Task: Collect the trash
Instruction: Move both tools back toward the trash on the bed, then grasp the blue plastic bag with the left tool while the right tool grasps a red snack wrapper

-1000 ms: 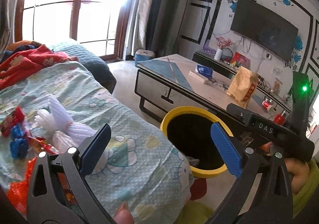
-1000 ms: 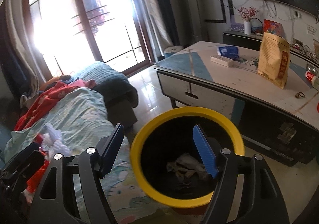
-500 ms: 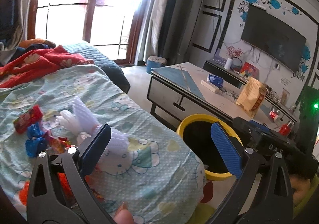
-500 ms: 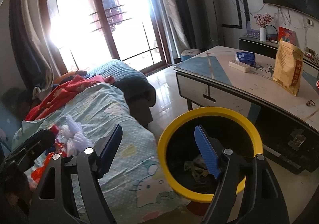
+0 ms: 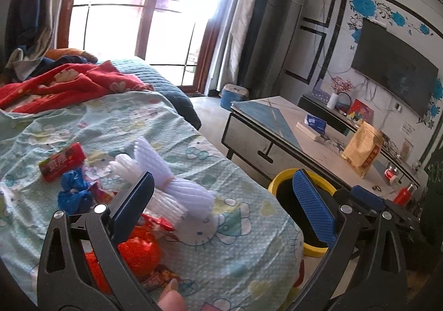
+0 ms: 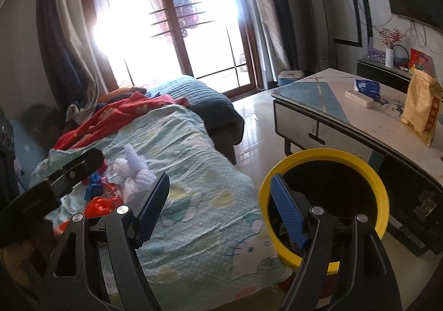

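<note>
Two open grippers hang over a bed (image 5: 171, 128) strewn with trash. Its pale green cartoon-print sheet fills the lower left of both views, with a red blanket (image 5: 69, 84) bunched at its far end. Beside the bed stands a low table (image 5: 285, 133) bearing a tan bag (image 5: 362, 150), a blue packet (image 5: 315, 121) and a white strip (image 5: 307, 129).

On the floor between bed and table sits the bin (image 6: 379, 189), black inside with a yellow rim; what lies in it cannot be made out.

Left gripper (image 5: 221, 205): jaws wide apart, holding nothing and touching nothing. It hovers above the trash pile, and white foam netting (image 5: 177, 192) shows in the gap between its fingers. Its blue-padded right finger (image 5: 313, 205) overlaps the bin in this view. A fingertip (image 5: 171, 300) of the person shows at the bottom edge.

Right gripper (image 6: 218, 211): jaws likewise spread wide and empty. It is held over the bed's edge, its blue-padded finger (image 6: 288, 216) seen against the bin's rim. The left gripper's black body (image 6: 55, 183) crosses the left of this view.

Trash on the sheet, near the bed's edge: the foam netting, a crumpled orange-red wrapper (image 5: 138, 252), a red packet (image 5: 62, 162) and a blue wrapper (image 5: 73, 192), all lying close together.
</note>
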`<state>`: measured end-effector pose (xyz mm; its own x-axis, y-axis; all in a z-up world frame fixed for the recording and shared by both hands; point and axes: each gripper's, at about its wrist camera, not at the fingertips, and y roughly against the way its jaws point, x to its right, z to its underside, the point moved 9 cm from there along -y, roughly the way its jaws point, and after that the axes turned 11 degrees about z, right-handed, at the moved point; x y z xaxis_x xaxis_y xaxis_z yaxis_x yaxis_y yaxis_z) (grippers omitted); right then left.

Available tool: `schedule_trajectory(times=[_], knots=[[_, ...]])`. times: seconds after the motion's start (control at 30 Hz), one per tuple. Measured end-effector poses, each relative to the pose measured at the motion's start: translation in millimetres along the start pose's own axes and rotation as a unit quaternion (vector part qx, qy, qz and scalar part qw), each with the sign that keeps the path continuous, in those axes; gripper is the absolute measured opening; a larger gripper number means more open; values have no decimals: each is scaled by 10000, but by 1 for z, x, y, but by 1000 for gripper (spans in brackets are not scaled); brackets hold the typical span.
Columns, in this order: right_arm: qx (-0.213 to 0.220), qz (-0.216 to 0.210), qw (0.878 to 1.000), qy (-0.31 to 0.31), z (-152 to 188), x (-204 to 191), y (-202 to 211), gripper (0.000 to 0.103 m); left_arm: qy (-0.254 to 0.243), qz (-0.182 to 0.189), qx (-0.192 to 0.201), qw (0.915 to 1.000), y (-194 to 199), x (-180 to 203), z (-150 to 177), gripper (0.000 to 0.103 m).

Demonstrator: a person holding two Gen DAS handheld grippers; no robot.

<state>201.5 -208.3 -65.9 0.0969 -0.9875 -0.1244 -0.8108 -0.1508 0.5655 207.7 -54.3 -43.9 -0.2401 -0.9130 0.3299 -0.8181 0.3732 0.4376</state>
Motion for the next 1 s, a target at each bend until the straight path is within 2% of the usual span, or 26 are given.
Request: schedule_trajectory(times=[0.33,1.0], knots=[[-65,-199,9995,222,7,-34,-4,73,189,-230,115,9995,12,-29,-4,92],[-370,-757,9921,929,27,-108,-19,72,976,-966,347,9899,53,-134,-6,92]])
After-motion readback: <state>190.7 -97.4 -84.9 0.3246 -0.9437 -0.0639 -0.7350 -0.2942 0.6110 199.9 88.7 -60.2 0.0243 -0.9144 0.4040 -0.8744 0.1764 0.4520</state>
